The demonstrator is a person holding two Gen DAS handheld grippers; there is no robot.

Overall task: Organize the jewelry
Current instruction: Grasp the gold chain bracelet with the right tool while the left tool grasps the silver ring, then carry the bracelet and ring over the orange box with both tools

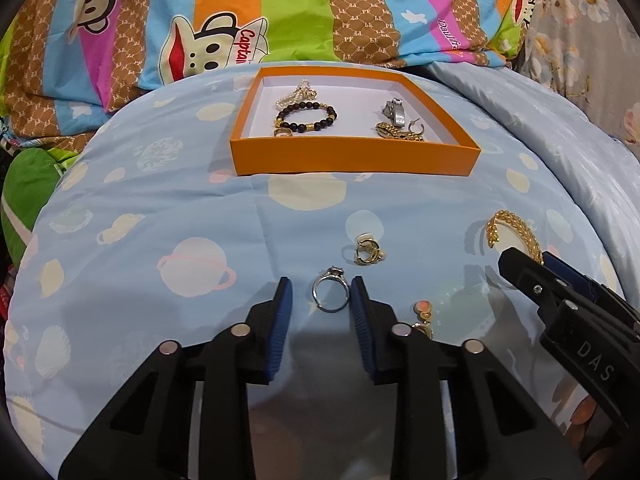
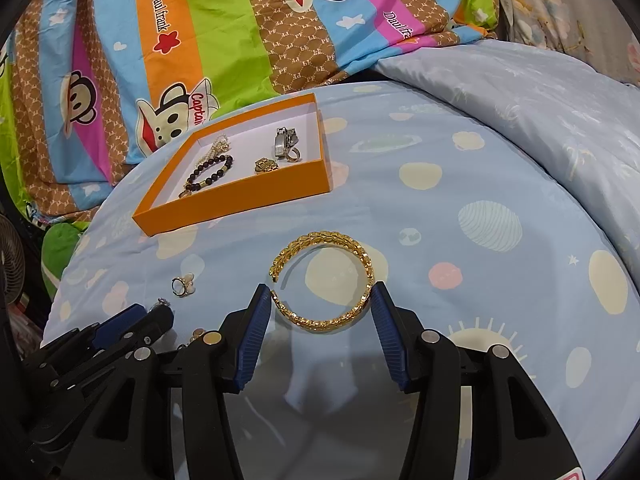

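Note:
An orange box (image 1: 352, 156) (image 2: 240, 200) with a white floor holds a dark bead bracelet (image 1: 306, 117), a pearl strand, a silver clasp piece (image 1: 394, 112) and gold pieces. My left gripper (image 1: 322, 286) is open, its pads on either side of a silver ring (image 1: 329, 293) lying on the blue sheet. My right gripper (image 2: 320, 294) is open around a gold leaf-pattern bangle (image 2: 324, 284) (image 1: 516, 232), the right pad touching it. A gold ring cluster (image 1: 368, 250) (image 2: 182, 285) and a pink-and-gold earring (image 1: 423, 312) lie loose nearby.
The blue planet-print sheet (image 1: 160, 220) covers a rounded surface. A striped monkey-print quilt (image 1: 200, 20) is heaped behind the box. A pale blue quilt (image 2: 540, 92) rises at the right. A green cushion (image 1: 24, 200) lies at the left edge.

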